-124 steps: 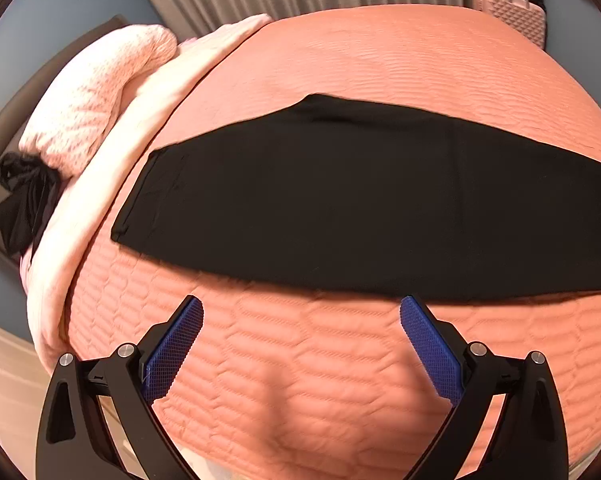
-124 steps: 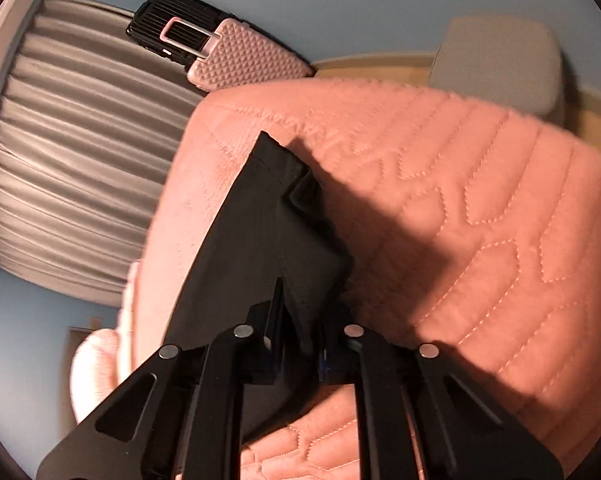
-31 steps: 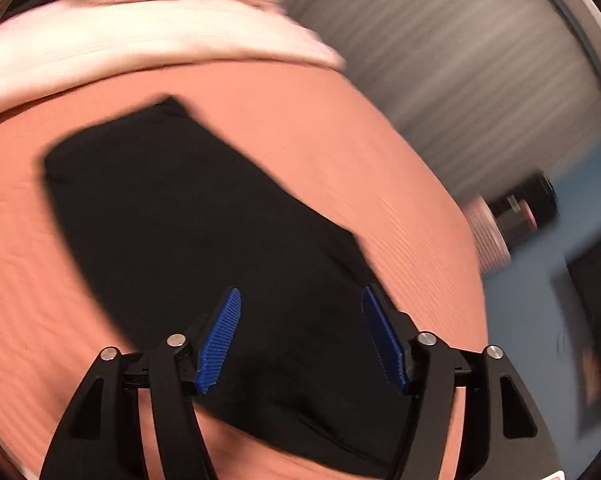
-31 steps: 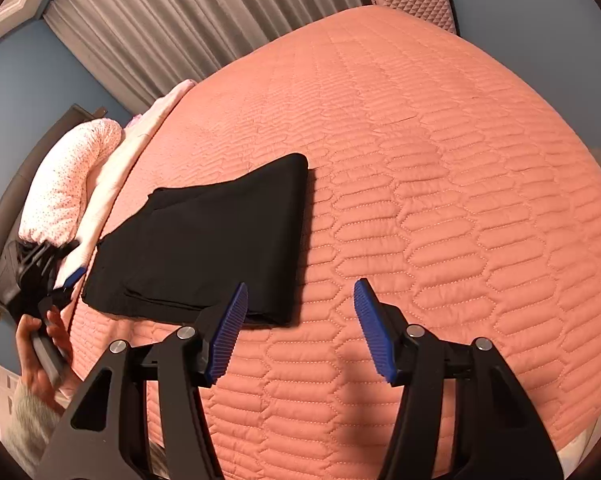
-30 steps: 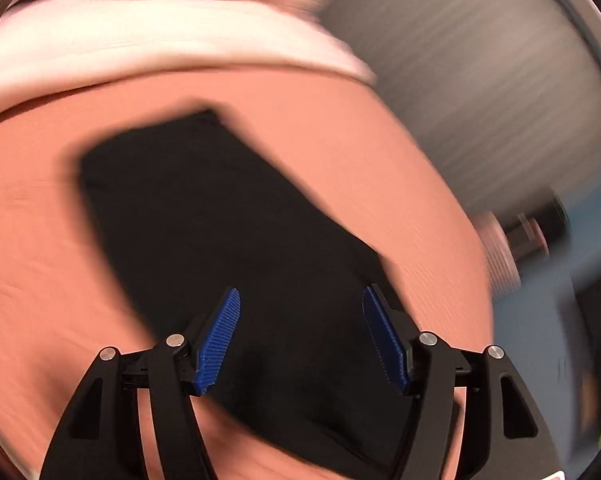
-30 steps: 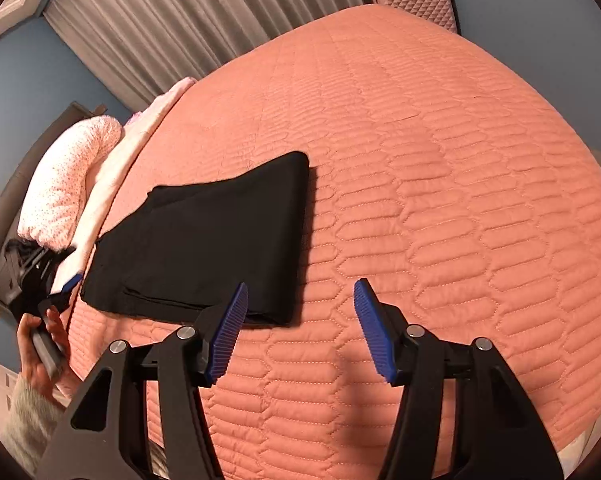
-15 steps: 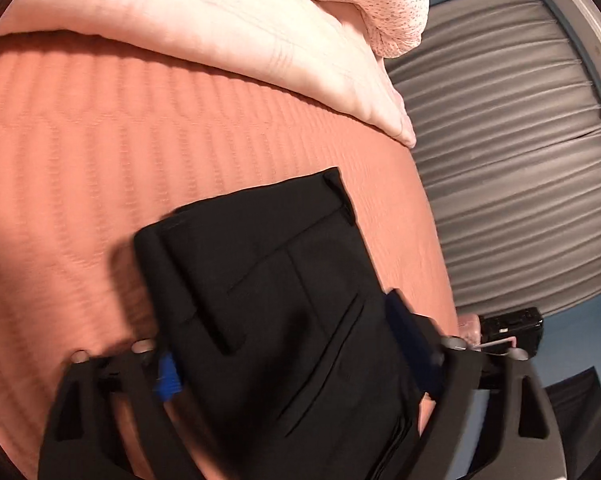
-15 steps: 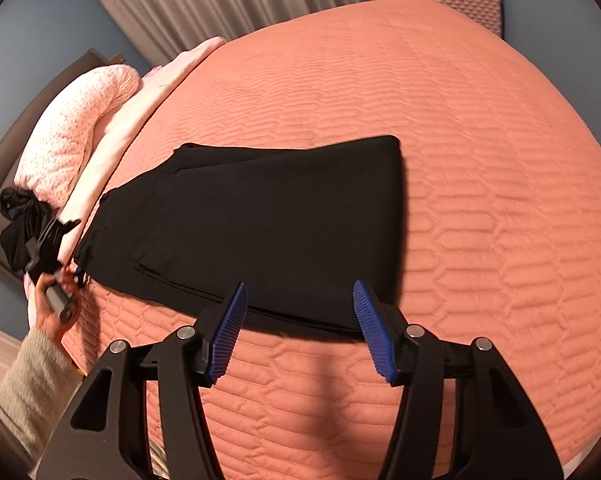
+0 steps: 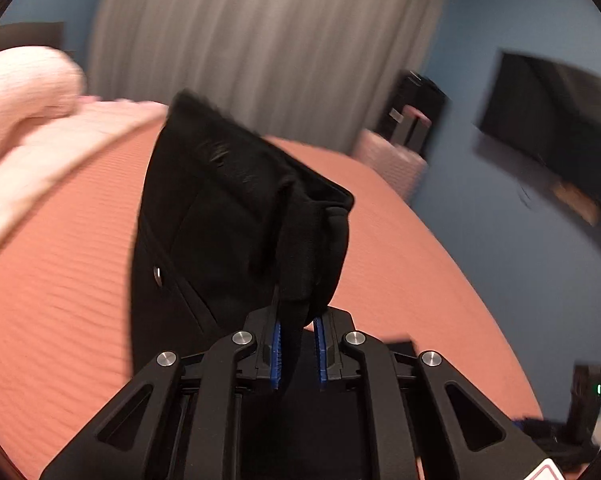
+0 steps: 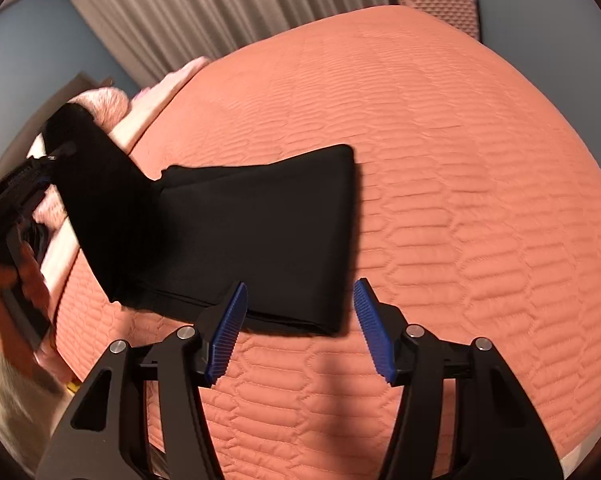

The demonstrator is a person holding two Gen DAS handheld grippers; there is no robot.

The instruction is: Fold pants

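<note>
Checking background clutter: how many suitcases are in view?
2, maybe more hidden. The pink suitcase stands past the far corner of the bed; the black suitcase stands behind it, by the curtain.

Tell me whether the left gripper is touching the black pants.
Touching. The left wrist view shows the left gripper shut on a bunched edge of the black pants, cloth pinched between its blue pads.

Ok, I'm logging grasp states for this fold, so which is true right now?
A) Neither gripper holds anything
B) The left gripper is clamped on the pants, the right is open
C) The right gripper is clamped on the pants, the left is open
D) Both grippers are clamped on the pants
B: the left gripper has its blue pads closed on a lifted end of the black pants, while the right gripper hovers with its jaws spread apart over the bedspread.
</note>
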